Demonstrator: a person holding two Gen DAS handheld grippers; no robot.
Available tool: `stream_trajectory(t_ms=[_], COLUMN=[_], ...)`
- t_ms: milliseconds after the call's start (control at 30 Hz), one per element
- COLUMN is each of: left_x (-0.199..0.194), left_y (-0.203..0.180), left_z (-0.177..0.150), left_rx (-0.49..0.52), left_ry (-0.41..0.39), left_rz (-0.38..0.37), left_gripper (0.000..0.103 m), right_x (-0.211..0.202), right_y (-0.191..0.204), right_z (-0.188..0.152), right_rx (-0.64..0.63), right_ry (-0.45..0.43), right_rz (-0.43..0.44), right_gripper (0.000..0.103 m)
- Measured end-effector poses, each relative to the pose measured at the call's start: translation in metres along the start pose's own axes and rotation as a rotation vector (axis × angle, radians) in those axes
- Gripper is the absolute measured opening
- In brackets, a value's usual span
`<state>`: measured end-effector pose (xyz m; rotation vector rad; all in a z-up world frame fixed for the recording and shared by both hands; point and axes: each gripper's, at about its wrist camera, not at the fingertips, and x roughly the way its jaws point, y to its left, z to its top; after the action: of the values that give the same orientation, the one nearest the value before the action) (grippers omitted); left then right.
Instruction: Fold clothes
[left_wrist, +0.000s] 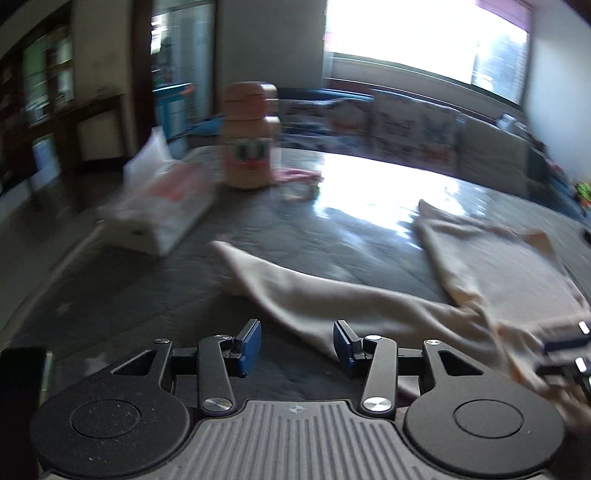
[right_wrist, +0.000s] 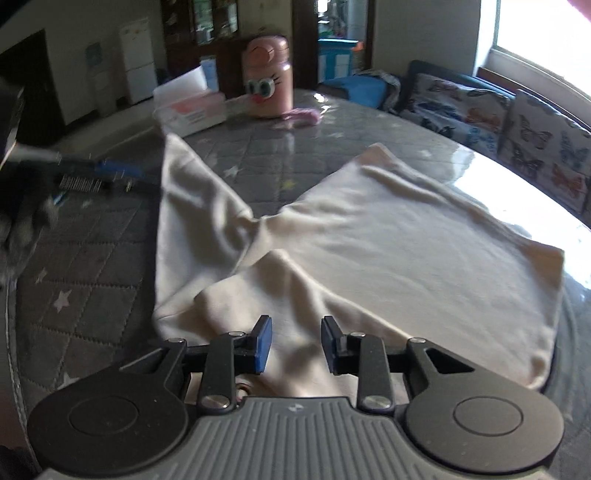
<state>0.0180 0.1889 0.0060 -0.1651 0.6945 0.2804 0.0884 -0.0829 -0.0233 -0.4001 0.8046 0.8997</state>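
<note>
A cream garment (right_wrist: 388, 236) lies spread and partly bunched on the grey quilted table (right_wrist: 92, 258). It also shows in the left wrist view (left_wrist: 369, 295), which is motion-blurred. My left gripper (left_wrist: 297, 345) is open and empty, just above the garment's near edge. My right gripper (right_wrist: 295, 343) is open, low over a raised fold of the garment, with cloth between and under the jaws. The right gripper shows at the right edge of the left wrist view (left_wrist: 569, 350); the left gripper appears blurred at the left of the right wrist view (right_wrist: 99, 173).
A pink cartoon-face container (right_wrist: 267, 79) stands at the table's far side, beside a white tissue pack (right_wrist: 192, 107) and a small pink item (right_wrist: 304, 116). A sofa with butterfly cushions (right_wrist: 517, 122) runs along the right under a bright window (left_wrist: 424, 37).
</note>
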Motion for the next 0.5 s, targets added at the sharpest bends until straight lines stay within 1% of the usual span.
stream_trajectory(t_ms=[100, 200, 300, 433, 467, 500], left_x=[0.009, 0.021, 0.026, 0.033, 0.036, 0.038], left_y=[0.014, 0.022, 0.023, 0.025, 0.026, 0.027], left_z=[0.010, 0.019, 0.023, 0.026, 0.027, 0.029], left_rx=[-0.060, -0.111, -0.136, -0.164, -0.173, -0.179], left_ry=[-0.003, 0.001, 0.000, -0.001, 0.001, 0.003], left_rz=[0.044, 0.057, 0.058, 0.085, 0.091, 0.094], left_gripper=[0.047, 0.047, 0.045, 0.045, 0.040, 0.034], right_x=[0.000, -0.002, -0.003, -0.006, -0.006, -0.007], right_y=[0.004, 0.002, -0.001, -0.005, -0.006, -0.007], right_z=[0.002, 0.002, 0.000, -0.001, -0.001, -0.001], right_rx=[-0.010, -0.008, 0.004, 0.018, 0.022, 0.026], right_ry=[-0.007, -0.006, -0.005, -0.008, -0.009, -0.011], right_rz=[0.000, -0.005, -0.007, -0.007, -0.007, -0.009], right_gripper=[0.030, 0.034, 0.034, 0.034, 0.034, 0.034])
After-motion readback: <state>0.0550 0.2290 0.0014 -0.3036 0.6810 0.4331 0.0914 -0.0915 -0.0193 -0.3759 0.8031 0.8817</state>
